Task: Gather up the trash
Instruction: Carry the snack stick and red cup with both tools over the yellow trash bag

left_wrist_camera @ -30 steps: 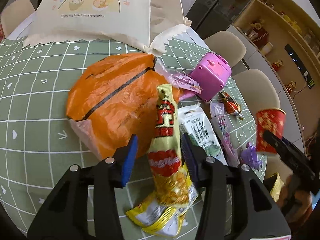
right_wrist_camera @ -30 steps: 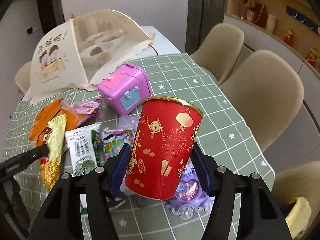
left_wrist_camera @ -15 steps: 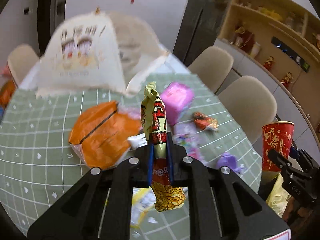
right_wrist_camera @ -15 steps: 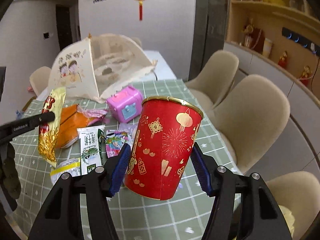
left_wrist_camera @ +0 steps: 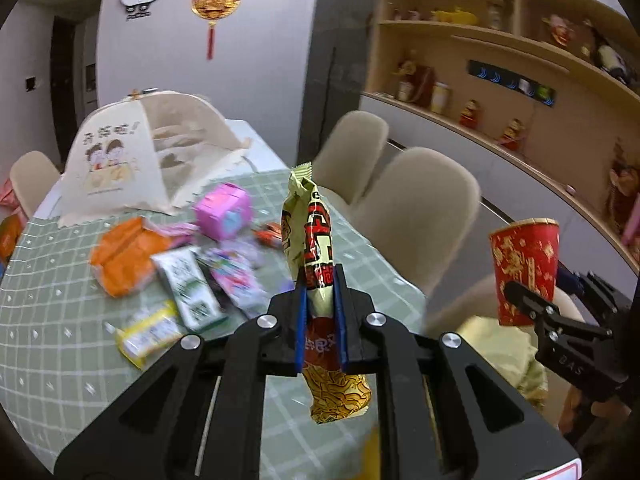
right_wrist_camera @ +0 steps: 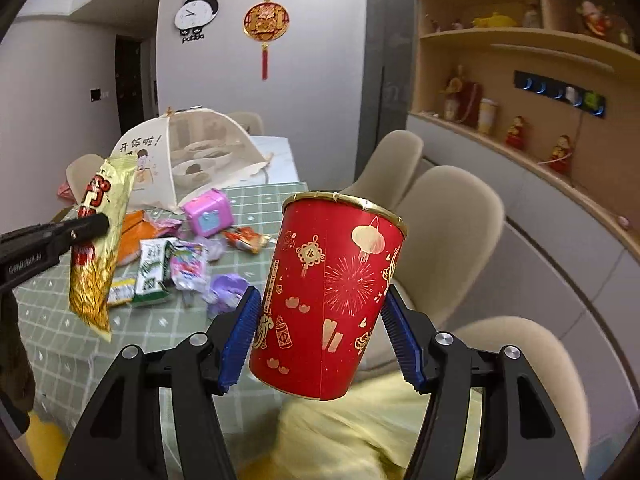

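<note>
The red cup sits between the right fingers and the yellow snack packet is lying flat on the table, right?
Not quite. The red cup is between the right fingers, but the yellow snack packet is not on the table: the left wrist view shows it lifted, pinched between the left fingers.

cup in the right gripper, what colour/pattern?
Red cup with gold rim and gold festive prints: lanterns, fireworks, knots. Clearest in the right wrist view.

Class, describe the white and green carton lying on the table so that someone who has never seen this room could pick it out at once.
Start at the cream mesh food cover at the table's far end, then come forward past the orange bag. The white and green carton lies flat just beyond it, beside a pink printed wrapper. It alone is boxy, with green leaf artwork.
</note>
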